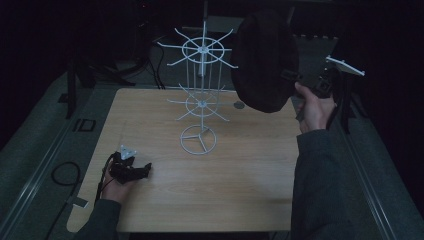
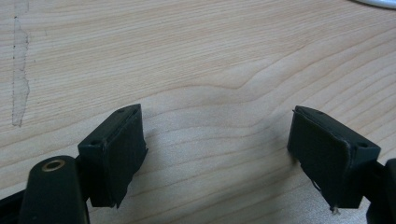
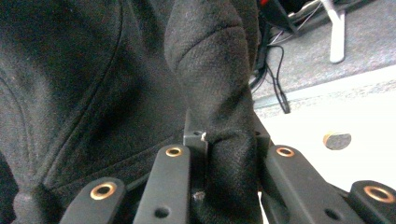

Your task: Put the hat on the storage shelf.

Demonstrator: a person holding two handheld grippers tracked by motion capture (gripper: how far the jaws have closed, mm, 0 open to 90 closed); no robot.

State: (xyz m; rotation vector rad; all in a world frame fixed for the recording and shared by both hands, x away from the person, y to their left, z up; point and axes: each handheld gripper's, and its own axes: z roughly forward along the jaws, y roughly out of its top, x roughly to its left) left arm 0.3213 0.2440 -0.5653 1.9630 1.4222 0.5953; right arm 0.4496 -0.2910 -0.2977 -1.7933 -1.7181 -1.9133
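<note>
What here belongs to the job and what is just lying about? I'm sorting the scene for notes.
In the job:
- black cap, pinched by its edge in the right gripper
- white wire rack, beside the cap

Lying about:
- left gripper, open, resting on the table
- small round disc on the table
- cables on the floor
</note>
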